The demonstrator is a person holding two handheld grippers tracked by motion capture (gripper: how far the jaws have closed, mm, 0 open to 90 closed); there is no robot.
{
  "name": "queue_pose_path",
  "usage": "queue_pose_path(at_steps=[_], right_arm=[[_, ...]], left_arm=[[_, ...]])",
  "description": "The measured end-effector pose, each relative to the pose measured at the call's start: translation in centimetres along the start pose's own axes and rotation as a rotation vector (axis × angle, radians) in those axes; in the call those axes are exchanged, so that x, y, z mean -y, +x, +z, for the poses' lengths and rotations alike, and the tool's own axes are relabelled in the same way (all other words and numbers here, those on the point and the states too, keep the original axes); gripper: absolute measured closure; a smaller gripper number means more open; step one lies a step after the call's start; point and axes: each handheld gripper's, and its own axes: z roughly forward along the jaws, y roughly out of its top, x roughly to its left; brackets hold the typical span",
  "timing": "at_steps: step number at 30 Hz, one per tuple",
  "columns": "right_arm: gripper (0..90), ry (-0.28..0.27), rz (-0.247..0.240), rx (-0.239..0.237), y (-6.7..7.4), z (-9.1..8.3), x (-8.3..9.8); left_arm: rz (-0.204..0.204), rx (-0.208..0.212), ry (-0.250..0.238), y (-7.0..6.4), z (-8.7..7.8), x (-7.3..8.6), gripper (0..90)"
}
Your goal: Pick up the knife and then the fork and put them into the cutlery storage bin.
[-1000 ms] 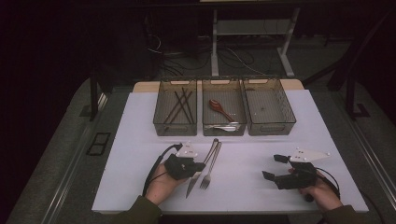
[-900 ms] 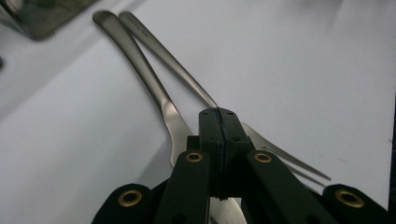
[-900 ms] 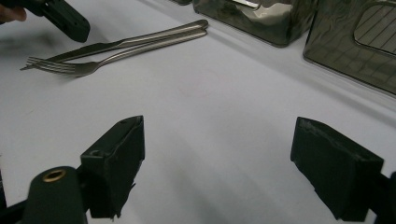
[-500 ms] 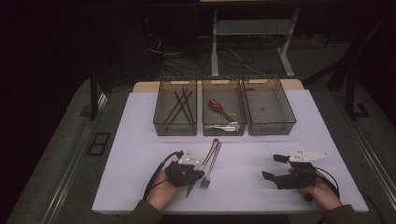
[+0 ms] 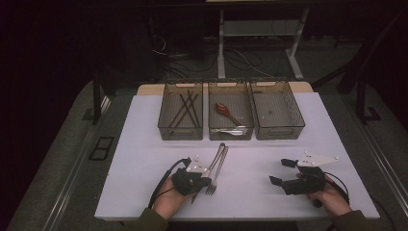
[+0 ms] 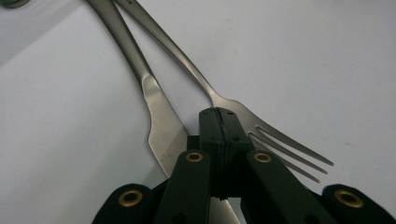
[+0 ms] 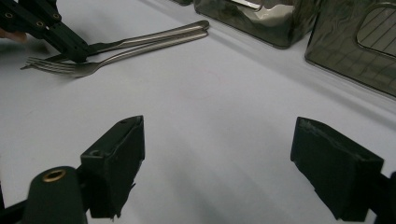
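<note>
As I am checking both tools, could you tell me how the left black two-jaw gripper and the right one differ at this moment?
The left black two-jaw gripper has its jaws shut; the right black two-jaw gripper has its jaws wide apart. The left one sits at the steel fork beside the steel knife; the right one has bare white table ahead. Each is hand-held.

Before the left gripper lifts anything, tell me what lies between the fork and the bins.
Nothing visible: bare table lies between the fork and the bins. The knife lies close alongside it, under the shut left gripper.
</note>
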Motion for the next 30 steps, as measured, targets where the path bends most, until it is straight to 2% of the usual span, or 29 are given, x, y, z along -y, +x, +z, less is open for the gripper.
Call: queue_pose_path(at_steps=[10,17,20,23,26,30], right_arm=[[17.3,-0.003,0.0,0.001,0.0,0.0,0.0],[17.3,-0.002,0.0,0.0,0.0,-0.1,0.0],[17.4,-0.002,0.001,0.0,0.0,-0.1,0.0],[17.3,-0.002,0.001,0.001,0.0,-0.1,0.0],[17.3,-0.002,0.0,0.001,0.0,-0.1,0.0],[17.3,0.0,0.0,0.0,0.0,0.0,0.0]], left_arm=[[-0.013,-0.069,0.017,0.4,-0.4,0.2,88.7],[-0.028,-0.116,0.027,1.4,-0.9,0.5,88.7],[-0.031,-0.151,0.034,1.9,-1.2,0.7,88.7],[-0.051,-0.177,0.038,2.8,-1.6,1.0,88.6],[-0.066,-0.177,0.033,3.6,-1.9,1.3,88.6],[-0.067,-0.162,0.028,3.8,-2.0,1.3,88.5]])
